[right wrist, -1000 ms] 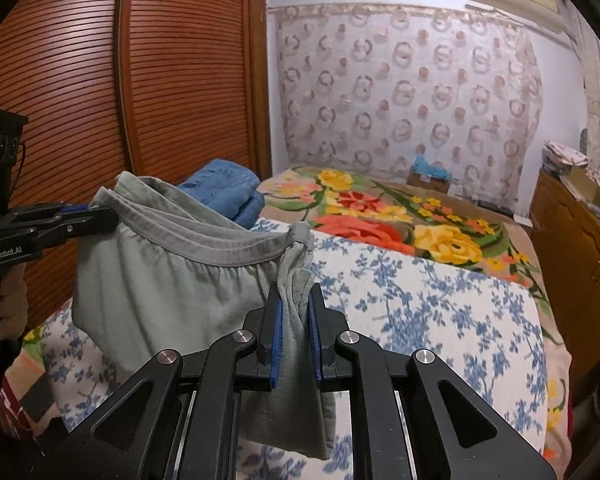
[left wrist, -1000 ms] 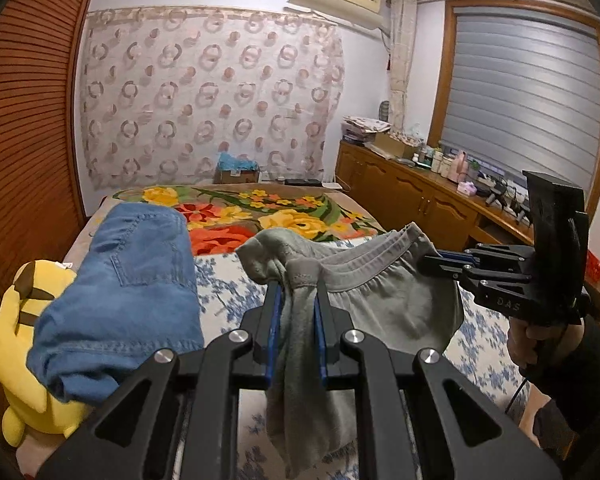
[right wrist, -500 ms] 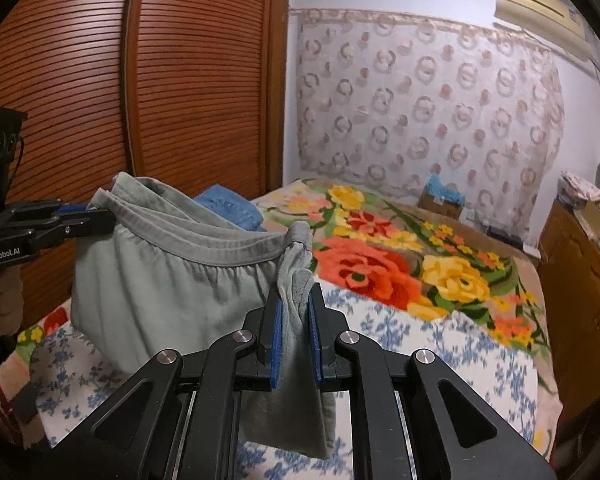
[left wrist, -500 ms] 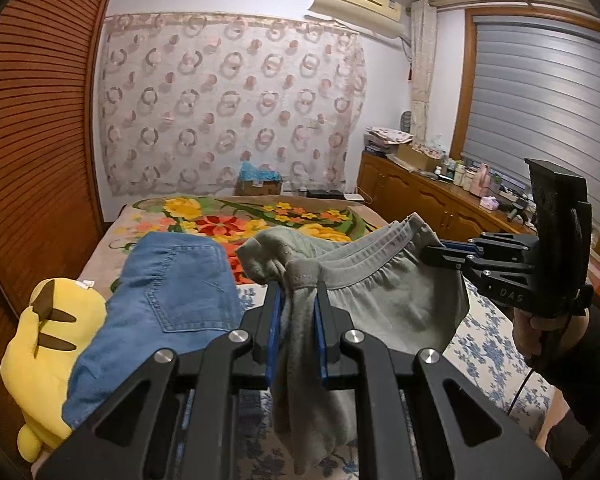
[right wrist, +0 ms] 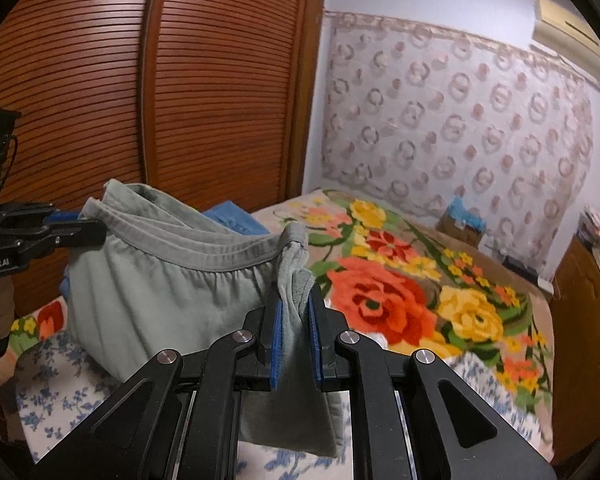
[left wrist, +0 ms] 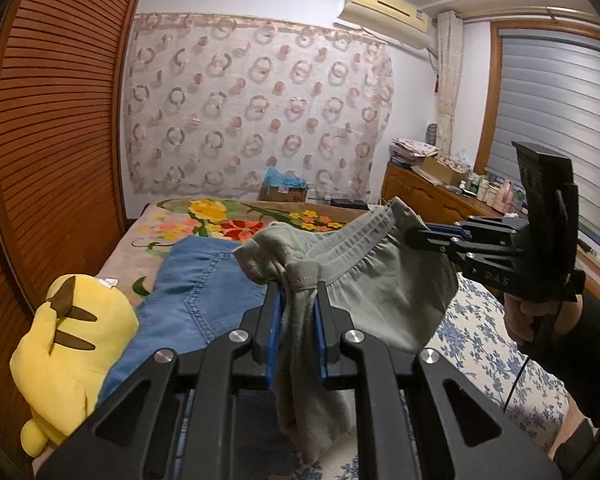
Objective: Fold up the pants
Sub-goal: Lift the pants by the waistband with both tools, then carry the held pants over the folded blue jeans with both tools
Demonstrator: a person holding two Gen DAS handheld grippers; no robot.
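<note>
The left hand-held gripper [left wrist: 296,300] is clamped nearly closed on one end of the grey pants' [left wrist: 384,292] waistband, angled a little downward. The right hand-held gripper [right wrist: 294,300] pinches the other end the same way; in the left view a hand [left wrist: 536,316] in a dark sleeve grips its handle. The waistband stretches between them and the pants hang in the air above the bed [right wrist: 400,292]. Folded blue jeans [left wrist: 196,300] and a yellow plush toy [left wrist: 72,344] lie on the bed to the left.
</note>
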